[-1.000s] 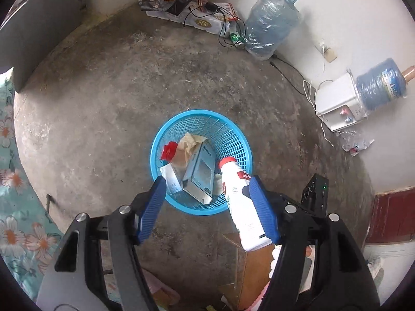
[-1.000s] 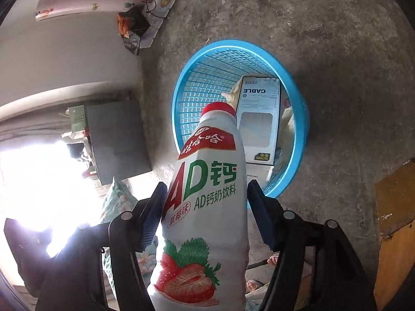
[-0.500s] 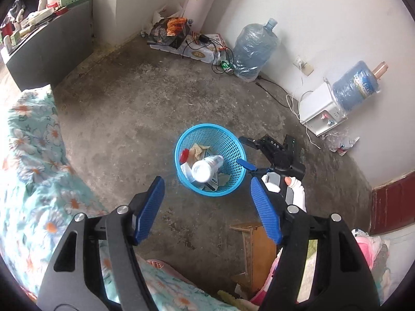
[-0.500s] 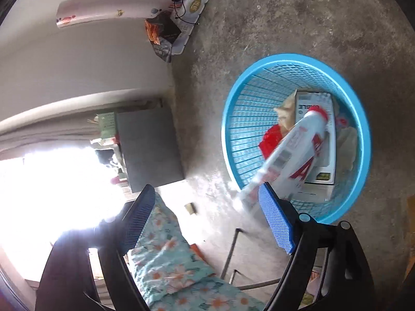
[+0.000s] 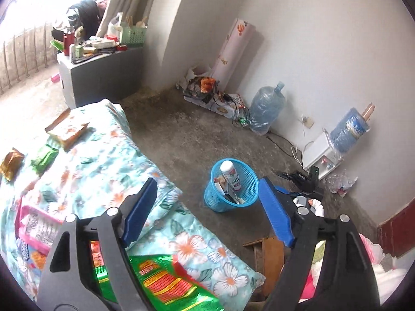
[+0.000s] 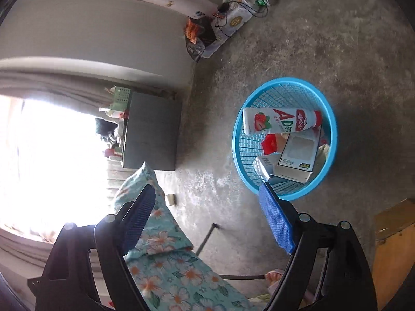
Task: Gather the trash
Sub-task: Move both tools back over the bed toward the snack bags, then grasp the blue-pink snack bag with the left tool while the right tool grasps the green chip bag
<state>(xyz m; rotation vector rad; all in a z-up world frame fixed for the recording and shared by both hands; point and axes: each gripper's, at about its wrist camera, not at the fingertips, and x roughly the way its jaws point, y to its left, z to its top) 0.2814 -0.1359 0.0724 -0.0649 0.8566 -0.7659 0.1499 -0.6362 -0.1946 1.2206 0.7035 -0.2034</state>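
The blue mesh basket [image 5: 249, 181] stands on the concrete floor with a white strawberry-drink bottle [image 5: 229, 175] propped in it. From above, the bottle [image 6: 280, 123] lies across the basket [image 6: 285, 80] over a white box [image 6: 295, 155] and a red wrapper [image 6: 271, 142]. My right gripper [image 6: 207, 223] hangs open above and left of the basket, holding nothing. My left gripper [image 5: 207, 212] is high over the flowered bed [image 5: 103, 155], its jaws opening with nothing between them. A green snack packet [image 5: 166, 282] and a pink packet [image 5: 36, 228] lie just below it.
More wrappers [image 5: 67, 129] lie at the bed's far end. A wooden stool [image 5: 269, 248] stands near the basket. Two water jugs [image 5: 267, 106], a white dispenser [image 5: 319, 155] and cables line the wall. A grey cabinet [image 5: 103, 75] stands by the window.
The bottle left the right gripper, whose jaws spread, and dropped into the basket. The right gripper rose. The left gripper pulled back and up over the bed, bringing the wrappers into view.
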